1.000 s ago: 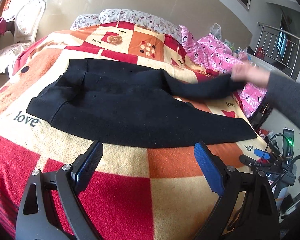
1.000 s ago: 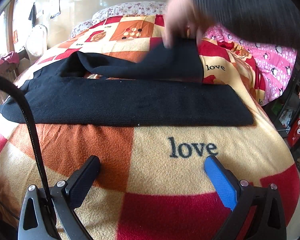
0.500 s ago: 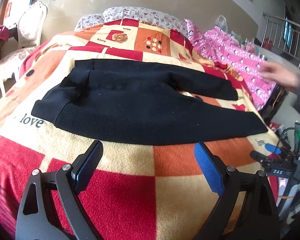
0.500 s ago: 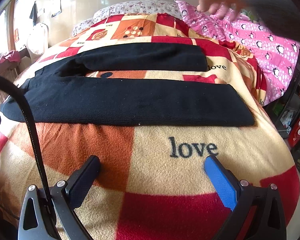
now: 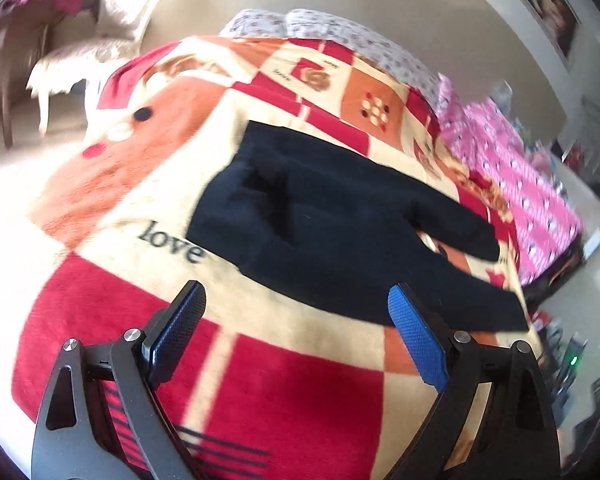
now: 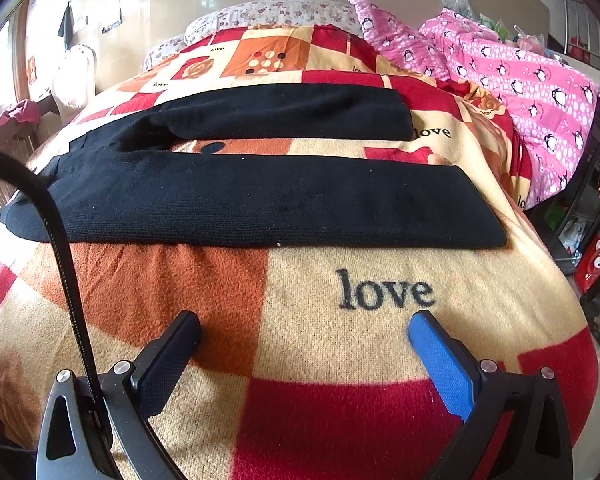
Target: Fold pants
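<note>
Black pants (image 5: 340, 236) lie flat on the bed's red, orange and cream "love" blanket (image 5: 284, 392), waist to the left and the two legs spread to the right. In the right wrist view the pants (image 6: 260, 204) show as two long black legs, the near one across the middle and the far one behind it. My left gripper (image 5: 296, 304) is open and empty, just short of the pants' near edge. My right gripper (image 6: 304, 326) is open and empty above the blanket (image 6: 220, 344), short of the near leg.
A pink penguin-print quilt (image 6: 532, 92) lies at the bed's right side. Floral pillows (image 6: 268, 14) sit at the head. A white chair (image 5: 100, 40) stands left of the bed. A black cable (image 6: 60, 248) hangs past the right gripper's left finger.
The bare hand that laid out the far leg has left the view. The left wrist view has swung and tilted, with blur; the right gripper has not moved.
</note>
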A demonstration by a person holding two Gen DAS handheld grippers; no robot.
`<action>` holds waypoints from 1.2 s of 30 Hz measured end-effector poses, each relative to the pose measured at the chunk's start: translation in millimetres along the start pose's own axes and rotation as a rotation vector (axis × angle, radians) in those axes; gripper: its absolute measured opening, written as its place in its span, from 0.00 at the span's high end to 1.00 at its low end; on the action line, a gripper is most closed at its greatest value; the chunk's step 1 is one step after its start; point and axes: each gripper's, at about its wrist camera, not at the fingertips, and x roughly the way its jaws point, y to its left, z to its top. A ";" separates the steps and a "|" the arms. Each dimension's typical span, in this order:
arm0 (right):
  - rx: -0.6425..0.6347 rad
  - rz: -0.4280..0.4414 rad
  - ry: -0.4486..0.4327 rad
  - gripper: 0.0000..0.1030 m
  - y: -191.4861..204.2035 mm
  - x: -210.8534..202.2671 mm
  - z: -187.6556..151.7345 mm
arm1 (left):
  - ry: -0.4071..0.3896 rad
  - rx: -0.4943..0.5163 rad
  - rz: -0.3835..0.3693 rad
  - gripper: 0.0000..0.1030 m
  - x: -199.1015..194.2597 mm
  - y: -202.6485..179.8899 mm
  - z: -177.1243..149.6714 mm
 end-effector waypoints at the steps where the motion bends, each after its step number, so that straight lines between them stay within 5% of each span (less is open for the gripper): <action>1: 0.000 0.000 -0.001 0.00 0.2 -0.1 0.1 | 0.006 -0.007 0.007 0.10 1.9 4.3 3.5; 4: -0.001 -0.001 -0.002 0.00 0.6 0.0 0.3 | 0.068 -0.017 0.023 0.10 18.0 13.4 10.2; 14: -0.005 0.012 0.006 0.00 -0.6 -0.6 1.8 | 0.191 -0.210 -0.110 0.10 82.2 34.0 39.3; 20: -0.055 0.072 0.040 0.00 -4.2 -2.1 2.8 | 0.107 -0.268 -0.098 0.10 81.4 37.5 40.1; 23: -0.073 0.069 0.054 0.00 -2.9 -3.8 1.9 | 0.073 -0.259 -0.076 0.26 76.2 37.3 35.1; 26: -0.066 0.116 0.083 0.02 -7.2 -5.0 5.2 | 0.086 -0.255 -0.061 0.68 80.2 38.4 34.9; 29: 0.067 0.304 0.074 0.30 -43.2 -20.4 18.9 | 0.082 -0.207 -0.036 0.83 83.2 32.3 34.7; 33: 0.379 0.315 0.021 0.13 -127.6 -39.5 41.9 | 0.037 -0.126 0.000 0.88 78.5 16.9 32.8; 36: 0.664 0.413 0.136 0.16 -180.6 -14.0 43.1 | 0.009 -0.065 0.028 0.88 77.2 6.2 33.4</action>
